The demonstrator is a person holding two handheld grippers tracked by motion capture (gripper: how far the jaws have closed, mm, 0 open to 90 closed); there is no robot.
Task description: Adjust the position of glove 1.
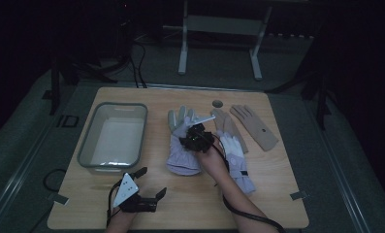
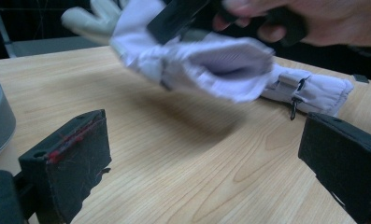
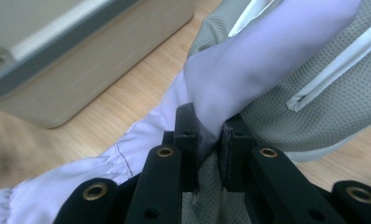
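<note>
Lilac glove (image 1: 183, 148): soft woven cloth, grey mesh palm, white piping, gathered cuff. My right gripper (image 1: 196, 137) pinches a fold of it tight, mid-table, just right of the bin (image 1: 113, 135), a grey rounded plastic tub. My left gripper (image 1: 144, 183) rests on the woodgrain table (image 1: 190, 204), jaws apart, holding nothing. Second lilac glove (image 1: 238, 162) lies flat nearby.

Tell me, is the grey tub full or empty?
Empty. The high view shows the tub's bare pale bottom with nothing in it.
</note>
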